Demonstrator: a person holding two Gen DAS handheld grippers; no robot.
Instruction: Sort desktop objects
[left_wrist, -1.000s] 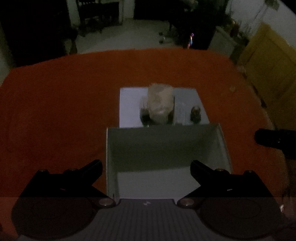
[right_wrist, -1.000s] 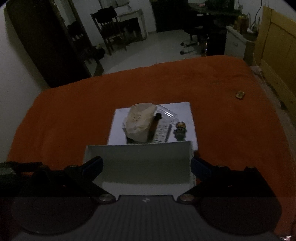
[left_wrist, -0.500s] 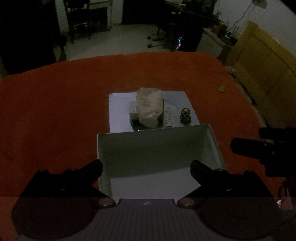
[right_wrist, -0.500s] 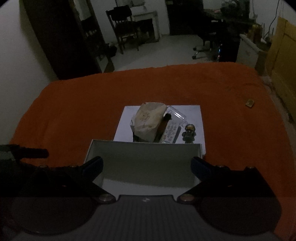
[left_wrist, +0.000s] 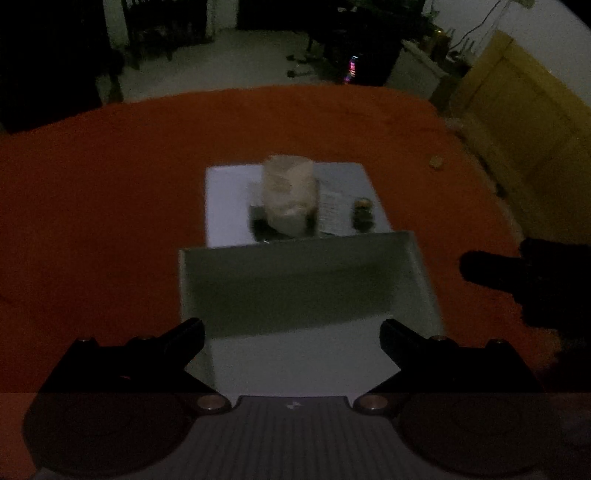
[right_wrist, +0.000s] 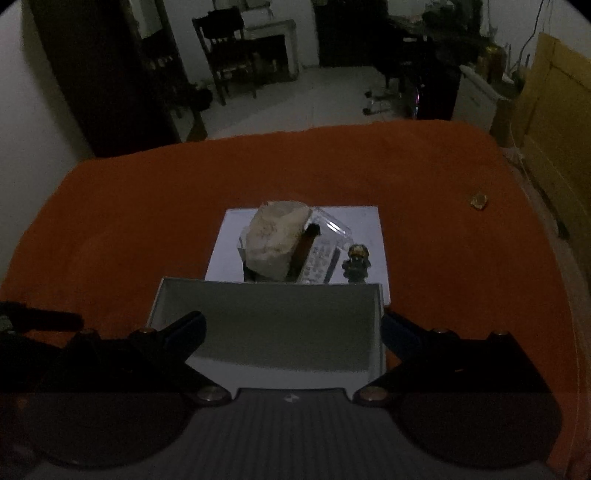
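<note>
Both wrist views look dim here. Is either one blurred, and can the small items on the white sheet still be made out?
Left wrist view: underexposed and smeared, so the crumpled pale paper wad and the small dark figurine are soft blobs. Right wrist view: equally dim but sharper; the figurine and the clear plastic packet read clearly. Both show fisheye bending at the orange cloth's edges.

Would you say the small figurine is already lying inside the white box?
No, the small figurine stands on the white sheet beyond the far wall of the white box.
</note>
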